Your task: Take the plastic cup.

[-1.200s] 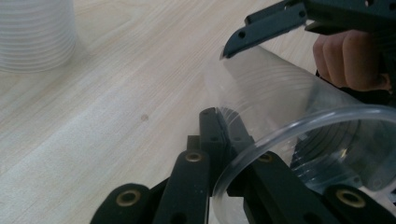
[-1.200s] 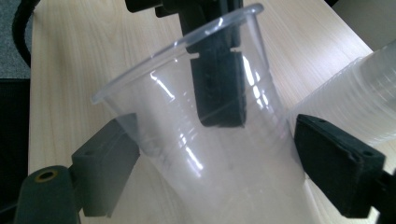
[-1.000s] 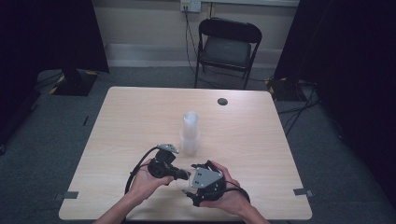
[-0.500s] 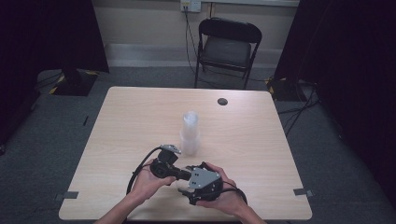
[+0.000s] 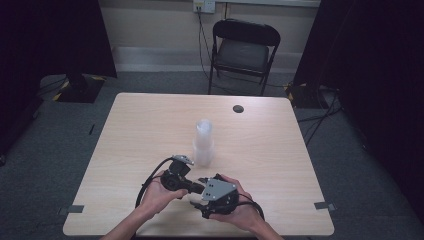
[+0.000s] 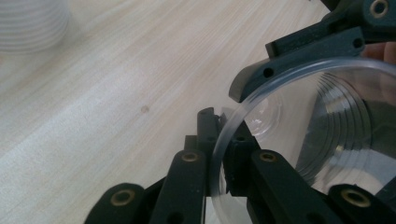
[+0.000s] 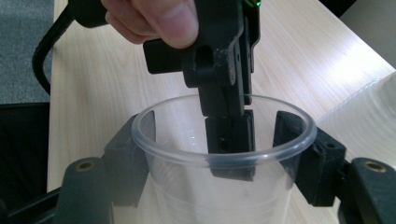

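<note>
Low centre of the high view: the right gripper [image 5: 204,196] clamps a clear cup [image 7: 224,154] by its walls, steadying it so the left gripper [image 6: 219,144], jaws closed on the rim, can pull it apart.

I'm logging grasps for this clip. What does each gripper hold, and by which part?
Both hold one clear plastic cup: the right gripper clamps its sides just below the rim, and the left gripper pinches its rim wall.

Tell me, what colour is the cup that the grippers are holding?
No colour: the cup is clear, see-through plastic. The right gripper view shows it best.
</note>
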`<state>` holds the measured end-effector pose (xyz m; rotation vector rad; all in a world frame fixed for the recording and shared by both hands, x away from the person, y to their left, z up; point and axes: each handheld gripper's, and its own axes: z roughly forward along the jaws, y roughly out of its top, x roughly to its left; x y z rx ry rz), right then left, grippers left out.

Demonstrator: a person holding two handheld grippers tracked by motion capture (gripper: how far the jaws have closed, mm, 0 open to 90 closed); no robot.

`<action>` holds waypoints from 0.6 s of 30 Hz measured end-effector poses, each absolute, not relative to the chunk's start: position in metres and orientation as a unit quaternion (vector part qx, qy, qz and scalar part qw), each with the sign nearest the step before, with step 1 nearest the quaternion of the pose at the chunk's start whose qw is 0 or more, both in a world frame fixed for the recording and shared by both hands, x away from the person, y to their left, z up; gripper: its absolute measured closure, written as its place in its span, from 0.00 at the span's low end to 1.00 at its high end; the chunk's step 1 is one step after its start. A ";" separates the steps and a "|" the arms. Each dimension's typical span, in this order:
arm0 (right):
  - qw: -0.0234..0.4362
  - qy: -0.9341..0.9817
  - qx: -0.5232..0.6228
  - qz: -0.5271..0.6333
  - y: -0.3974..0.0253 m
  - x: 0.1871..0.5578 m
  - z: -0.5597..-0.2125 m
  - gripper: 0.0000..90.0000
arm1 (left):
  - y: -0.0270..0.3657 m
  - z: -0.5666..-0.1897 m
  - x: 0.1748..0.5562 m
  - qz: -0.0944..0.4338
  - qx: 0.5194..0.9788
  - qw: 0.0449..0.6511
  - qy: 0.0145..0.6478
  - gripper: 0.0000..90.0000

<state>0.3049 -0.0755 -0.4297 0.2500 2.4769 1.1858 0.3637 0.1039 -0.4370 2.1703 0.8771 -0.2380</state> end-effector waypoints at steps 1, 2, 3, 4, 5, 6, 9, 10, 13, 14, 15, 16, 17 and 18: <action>0.192 0.880 0.091 0.424 -0.076 0.305 -0.429 0.34 | 0.105 -0.437 0.364 -0.100 0.849 0.391 0.340 0.96; 0.194 0.879 0.092 0.426 -0.076 0.305 -0.429 0.34 | 0.104 -0.437 0.364 -0.099 0.845 0.396 0.345 0.96; 0.190 0.877 0.096 0.430 -0.077 0.306 -0.428 0.34 | 0.104 -0.438 0.364 -0.096 0.846 0.397 0.342 0.95; 0.191 0.877 0.099 0.430 -0.078 0.307 -0.428 0.34 | 0.104 -0.438 0.363 -0.096 0.846 0.398 0.343 0.94; 0.190 0.876 0.101 0.431 -0.079 0.307 -0.427 0.34 | 0.104 -0.439 0.363 -0.093 0.845 0.400 0.343 0.93; 0.187 0.876 0.104 0.433 -0.079 0.308 -0.427 0.34 | 0.103 -0.439 0.363 -0.094 0.844 0.402 0.343 0.92; 0.187 0.874 0.110 0.434 -0.081 0.309 -0.427 0.34 | 0.104 -0.439 0.363 -0.091 0.843 0.403 0.344 0.91; 0.186 0.874 0.111 0.435 -0.081 0.309 -0.427 0.34 | 0.105 -0.438 0.363 -0.089 0.844 0.401 0.345 0.91; 0.188 0.873 0.116 0.435 -0.082 0.310 -0.426 0.34 | 0.109 -0.438 0.363 -0.087 0.834 0.423 0.344 0.90; 0.188 0.872 0.118 0.436 -0.082 0.310 -0.426 0.34 | 0.110 -0.437 0.363 -0.084 0.833 0.425 0.343 0.90; 0.189 0.872 0.120 0.436 -0.082 0.310 -0.426 0.34 | 0.111 -0.437 0.363 -0.082 0.831 0.430 0.343 0.90; 0.189 0.872 0.122 0.435 -0.083 0.311 -0.426 0.34 | 0.111 -0.437 0.362 -0.078 0.829 0.435 0.344 0.89; 0.190 0.872 0.123 0.435 -0.083 0.311 -0.426 0.34 | 0.111 -0.436 0.361 -0.076 0.827 0.438 0.344 0.89; 0.190 0.872 0.124 0.435 -0.084 0.312 -0.426 0.34 | 0.112 -0.436 0.361 -0.071 0.826 0.441 0.343 0.88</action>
